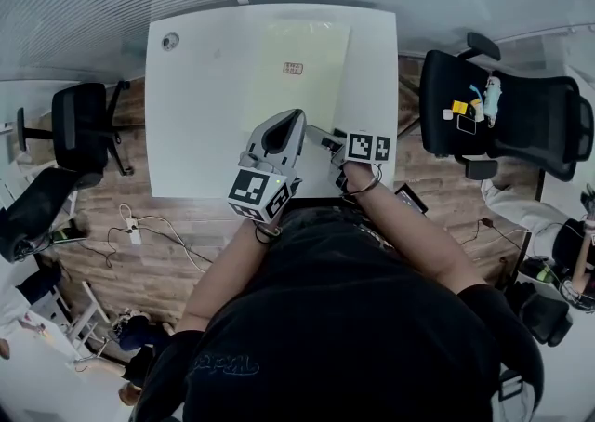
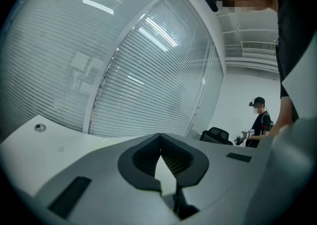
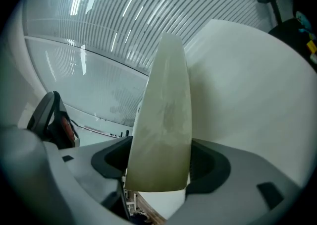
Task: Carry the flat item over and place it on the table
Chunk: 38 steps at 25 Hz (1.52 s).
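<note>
The pale yellow-green flat sheet [image 1: 311, 99] lies flat on the white rectangular desk [image 1: 200, 113], upper centre of the head view, on the desk's right half, w/ a small reddish label [image 1: 293, 68] near its middle. Its near end reaches down-frame to the right tool [image 1: 318, 136]. In the right gripper view the sheet runs up the centre of the frame btwn that tool's dark pads. They stand wide apart either side of it, so jaws open, not clamped on the sheet. Desk surface fills the right of that frame. The left tool [image 2: 159, 137] sits just left of the right one in the head view, over the desk's near edge. Its jaws meet at the tips: closed, nothing in them. A small round grommet [image 1: 170, 40] sits in the desk's upper-left corner. Around the desk there's a black office chair [image 1: 79, 127] at frame left and a second black office chair [image 1: 502, 113] at frame right w/ small coloured items on it. The brown wood-plank floor [image 1: 186, 234] has a white power strip [image 1: 133, 230] and cables at lower left. Slatted blinds behind glass [image 2: 148, 70] fill most of the left gripper view, and a person in dark clothes [image 2: 260, 120] stands at its far right.
</note>
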{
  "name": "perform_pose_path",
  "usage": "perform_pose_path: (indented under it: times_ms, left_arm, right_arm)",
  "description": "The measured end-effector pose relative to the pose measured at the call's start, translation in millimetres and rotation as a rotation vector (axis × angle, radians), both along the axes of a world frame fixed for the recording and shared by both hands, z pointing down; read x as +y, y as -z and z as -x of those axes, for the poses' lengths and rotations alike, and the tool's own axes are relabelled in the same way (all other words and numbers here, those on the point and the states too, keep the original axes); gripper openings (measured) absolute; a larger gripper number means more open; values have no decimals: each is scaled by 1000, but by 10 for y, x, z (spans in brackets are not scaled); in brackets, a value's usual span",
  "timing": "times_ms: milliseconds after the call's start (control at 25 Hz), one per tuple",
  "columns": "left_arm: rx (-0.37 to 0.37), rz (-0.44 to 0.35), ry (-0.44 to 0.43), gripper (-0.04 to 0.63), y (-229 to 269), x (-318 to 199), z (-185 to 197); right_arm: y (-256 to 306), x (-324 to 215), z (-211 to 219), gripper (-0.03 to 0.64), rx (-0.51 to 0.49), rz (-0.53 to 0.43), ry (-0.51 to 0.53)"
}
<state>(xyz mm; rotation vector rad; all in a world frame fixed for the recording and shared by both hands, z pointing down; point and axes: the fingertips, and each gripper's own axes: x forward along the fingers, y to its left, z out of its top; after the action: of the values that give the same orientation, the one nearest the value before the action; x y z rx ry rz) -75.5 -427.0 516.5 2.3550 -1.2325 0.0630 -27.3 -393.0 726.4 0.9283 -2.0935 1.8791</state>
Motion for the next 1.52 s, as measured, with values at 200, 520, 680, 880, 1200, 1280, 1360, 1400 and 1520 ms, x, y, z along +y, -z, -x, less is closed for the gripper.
perform_pose_path:
  times_ms: [200,520,680,880,1200,1280,1360,1400,1520]
  left_arm:
    - [-11,3,-6,14,-9,54,-20]
    - [-30,8,2,14,-5,113,31]
    - [-40,7,3,14,-3,167,55]
    - [-45,1,8,14,29,263,100]
    - [-56,-40,3,14,226,454,175]
    - [-58,-48,7,14,263,501,220]
    - [-61,-63,9,14,316,552,249]
    - [-62,-75,9,14,352,581,259]
    - [-68,-113,7,14,484,688,292]
  right_arm:
    - [-126,-46,-115,337,102,-37,32]
    - [-369,-41,-313,345,319,-79,86]
    - [-329,-87,-380,334,413,-160,101]
    - [-163,-108,-398,297,501,-283,120]
    - [269,-126,-248,236,491,-401,90]
    - [440,-130,-135,217,475,-442,84]
    - [665,-122,-21,193,464,-511,88]
    - [792,-112,32,184,460,-551,91]
    - [1193,-52,183,148,451,-680,102]
